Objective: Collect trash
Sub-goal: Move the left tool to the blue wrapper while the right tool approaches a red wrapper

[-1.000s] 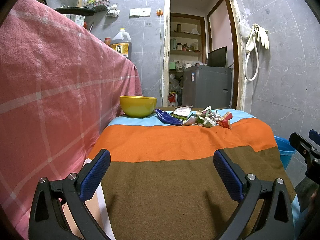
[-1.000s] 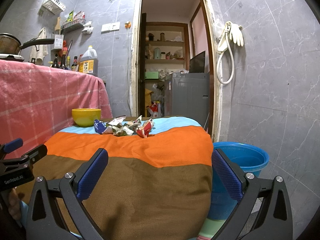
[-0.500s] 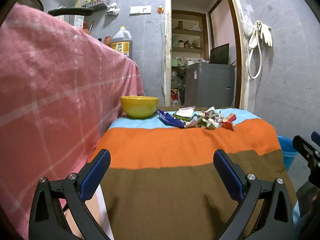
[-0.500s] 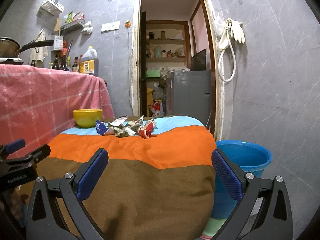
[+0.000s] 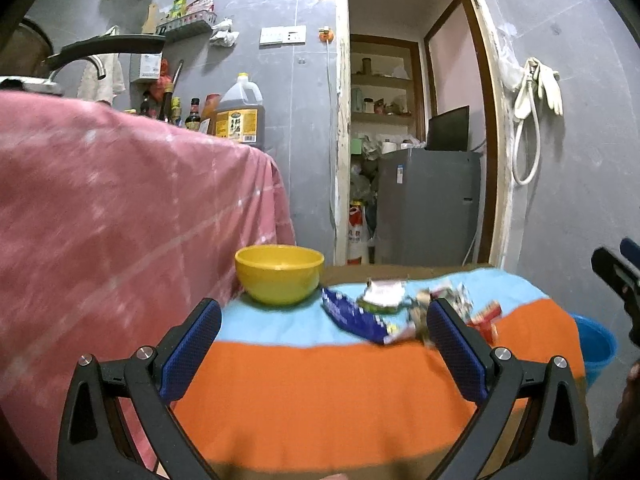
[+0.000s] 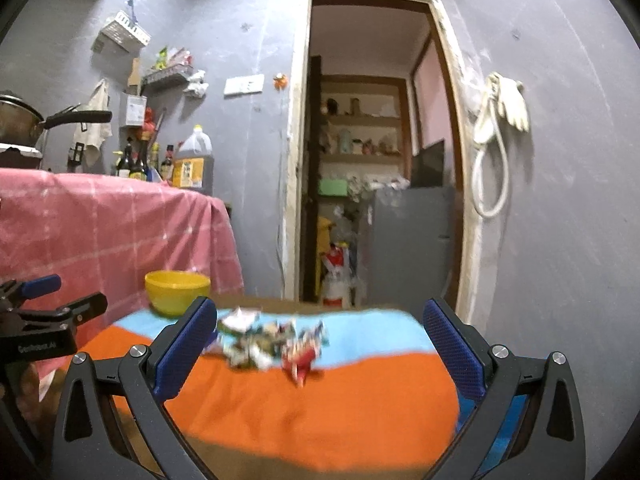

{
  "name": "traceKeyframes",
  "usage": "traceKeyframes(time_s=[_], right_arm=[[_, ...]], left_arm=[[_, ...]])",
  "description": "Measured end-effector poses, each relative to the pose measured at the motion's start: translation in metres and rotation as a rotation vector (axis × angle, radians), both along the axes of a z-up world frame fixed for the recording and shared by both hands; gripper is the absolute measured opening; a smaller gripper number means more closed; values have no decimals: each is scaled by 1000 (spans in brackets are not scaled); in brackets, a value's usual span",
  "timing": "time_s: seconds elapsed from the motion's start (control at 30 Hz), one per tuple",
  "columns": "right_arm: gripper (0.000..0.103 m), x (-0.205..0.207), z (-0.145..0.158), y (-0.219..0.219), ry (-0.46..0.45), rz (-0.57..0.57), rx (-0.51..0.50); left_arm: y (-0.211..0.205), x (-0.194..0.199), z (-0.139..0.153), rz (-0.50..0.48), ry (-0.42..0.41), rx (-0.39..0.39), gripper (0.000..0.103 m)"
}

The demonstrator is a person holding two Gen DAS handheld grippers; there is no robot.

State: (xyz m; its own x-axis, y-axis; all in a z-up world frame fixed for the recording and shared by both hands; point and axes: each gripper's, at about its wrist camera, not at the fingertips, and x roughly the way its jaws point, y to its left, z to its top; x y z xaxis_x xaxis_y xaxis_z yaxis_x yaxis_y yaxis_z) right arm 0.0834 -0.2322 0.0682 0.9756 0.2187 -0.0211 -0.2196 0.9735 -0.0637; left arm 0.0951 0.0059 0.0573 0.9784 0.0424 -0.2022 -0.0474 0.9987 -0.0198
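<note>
A heap of crumpled wrappers [image 5: 384,312] [image 6: 272,344] lies on the far light-blue band of a striped table cloth [image 5: 320,392] [image 6: 320,400]. A blue wrapper [image 5: 352,316] is its leftmost piece; a red one [image 6: 302,360] lies at its right. A yellow bowl [image 5: 279,274] [image 6: 177,292] stands left of the heap. My left gripper [image 5: 324,344] is open, short of the heap, with nothing between its fingers. My right gripper [image 6: 320,348] is open too, above the orange band, holding nothing.
A blue bucket [image 5: 596,348] stands on the floor right of the table. A pink checked cloth [image 5: 120,220] covers a higher counter on the left, with bottles and an oil jug [image 5: 240,116]. A doorway [image 6: 376,152] behind shows a grey appliance.
Both grippers have moved forward over the table toward the heap and the bowl, which now look closer and blurred. Both stay open.
</note>
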Motion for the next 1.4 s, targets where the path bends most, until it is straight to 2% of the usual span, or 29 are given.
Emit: traceKeyframes(time_s=[0.17,0.3,0.43,0.6,0.8,0.87,0.93,0.97,1.0,1.03,1.1,1.17,1.2,1.23,1.27,1.33,1.4], right_arm=[[103,41,15,4,-35,43,-15],[103,73,10,7,0,59,-40],[103,95,-5,6,70,60,-48],[103,123,-25,3,227,43,-78],[103,145,-41,5,383,55,-94],[103,150,-46,8,422,66,-107],[103,156,-52,12,475,85,-111],[103,159,-55,12,496,95,-109],[101,162,-58,13,523,105,-106],[99,164,-60,14,539,112,-103],[89,168,-64,15,568,121,-99],[74,169,-66,15,587,139,-96],[72,170,-67,14,597,151,-90],[68,171,-68,14,602,161,-85],[65,171,-68,14,607,175,-78],[61,170,-69,13,612,196,-69],[48,169,-70,14,615,212,-60]], left_arm=[[-1,35,7,-3,-2,27,101],[-1,70,5,-12,49,36,101],[3,107,-3,-29,174,3,101],[6,149,-22,-20,367,-21,101],[9,175,-46,-28,521,-83,100],[10,183,-52,-39,567,-104,93],[12,190,-59,-48,617,-121,78],[14,192,-61,-46,635,-127,77],[15,191,-61,-46,632,-135,75],[16,190,-60,-53,626,-143,68],[16,189,-58,-64,626,-147,57],[14,187,-60,-78,624,-136,47],[13,186,-58,-86,622,-135,37],[13,185,-58,-90,621,-131,31],[12,185,-58,-88,621,-126,30],[13,185,-59,-86,622,-124,19],[7,191,-59,-83,621,-133,13]])
